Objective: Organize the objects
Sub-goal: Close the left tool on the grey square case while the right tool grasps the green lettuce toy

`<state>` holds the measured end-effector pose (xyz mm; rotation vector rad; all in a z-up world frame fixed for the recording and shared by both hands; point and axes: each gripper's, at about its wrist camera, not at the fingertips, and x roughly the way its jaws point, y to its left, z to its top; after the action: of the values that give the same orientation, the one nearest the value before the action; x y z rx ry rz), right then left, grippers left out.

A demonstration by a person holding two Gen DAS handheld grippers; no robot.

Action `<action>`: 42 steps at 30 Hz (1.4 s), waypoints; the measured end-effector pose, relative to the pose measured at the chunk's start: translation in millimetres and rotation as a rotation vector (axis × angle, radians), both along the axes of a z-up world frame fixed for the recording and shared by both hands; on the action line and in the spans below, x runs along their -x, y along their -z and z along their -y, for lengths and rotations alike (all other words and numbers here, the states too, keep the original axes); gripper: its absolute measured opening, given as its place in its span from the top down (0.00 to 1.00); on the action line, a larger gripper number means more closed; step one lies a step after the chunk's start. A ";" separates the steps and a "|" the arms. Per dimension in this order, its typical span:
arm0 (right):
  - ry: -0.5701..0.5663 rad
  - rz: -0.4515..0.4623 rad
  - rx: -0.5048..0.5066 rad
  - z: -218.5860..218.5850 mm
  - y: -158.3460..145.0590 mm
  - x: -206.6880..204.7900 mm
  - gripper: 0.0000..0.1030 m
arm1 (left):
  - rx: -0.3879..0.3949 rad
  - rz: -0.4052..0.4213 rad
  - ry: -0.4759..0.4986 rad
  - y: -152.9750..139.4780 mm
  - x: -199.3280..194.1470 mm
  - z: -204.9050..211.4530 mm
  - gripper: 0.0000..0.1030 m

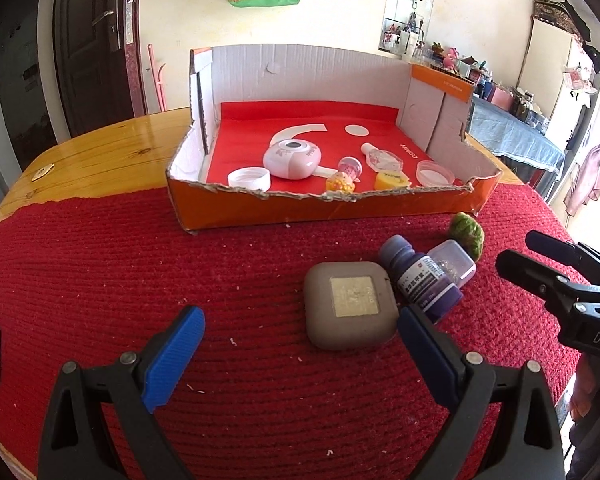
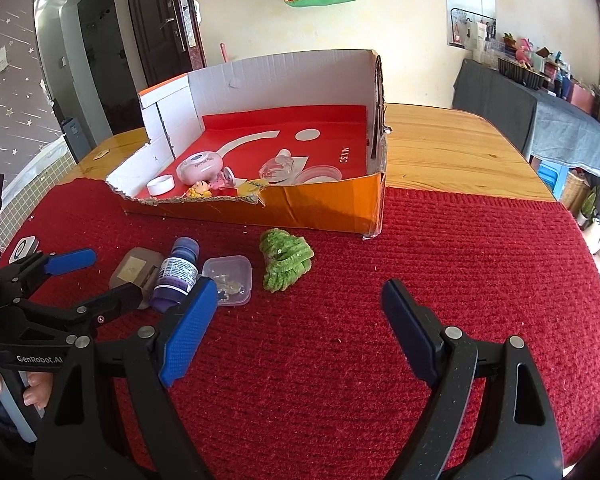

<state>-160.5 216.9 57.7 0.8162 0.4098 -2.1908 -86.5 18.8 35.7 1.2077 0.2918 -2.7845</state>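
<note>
On the red knitted mat lie a grey square case (image 1: 350, 310) (image 2: 134, 270), a purple bottle (image 1: 420, 278) (image 2: 178, 276), a small clear plastic box (image 1: 454, 264) (image 2: 230, 278) and a green fuzzy item (image 1: 467, 238) (image 2: 286, 260). My left gripper (image 1: 300, 354) (image 2: 86, 280) is open and empty, low over the mat, its right finger beside the grey case. My right gripper (image 2: 296, 326) (image 1: 520, 252) is open and empty, just short of the green item.
An orange cardboard box (image 1: 332, 210) (image 2: 320, 208) with a red floor stands behind the loose items, holding a pink round device (image 1: 292, 158), a white cap (image 1: 249, 179), a clear lid (image 1: 435, 173), a small bottle and toys. A white device (image 2: 22, 250) lies at the mat's left. Bare wooden tabletop (image 2: 460, 152) flanks the box.
</note>
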 end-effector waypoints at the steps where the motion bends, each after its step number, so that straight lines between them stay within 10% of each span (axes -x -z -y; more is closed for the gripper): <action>1: -0.001 0.000 -0.002 0.5 -0.2 0.7 0.18 | -0.002 0.000 -0.008 -0.3 -0.1 3.4 0.04; 13: -0.006 0.050 -0.033 15.9 5.4 22.6 0.19 | -0.026 0.034 0.068 4.4 10.4 -4.7 0.12; 28: -0.029 0.086 -0.062 30.9 14.7 35.6 0.43 | 0.003 0.038 0.082 8.0 15.7 -11.2 0.17; 36: -0.041 0.068 -0.078 36.1 16.9 34.3 0.56 | -0.019 0.012 0.094 4.0 13.6 -11.3 0.49; 42: -0.091 0.048 -0.086 37.6 18.5 25.9 0.73 | -0.039 0.000 0.108 0.9 10.3 -12.3 0.49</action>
<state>-186.4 179.3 39.2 0.8778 0.5109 -2.0780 -96.8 31.1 34.8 1.2693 0.2904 -2.8831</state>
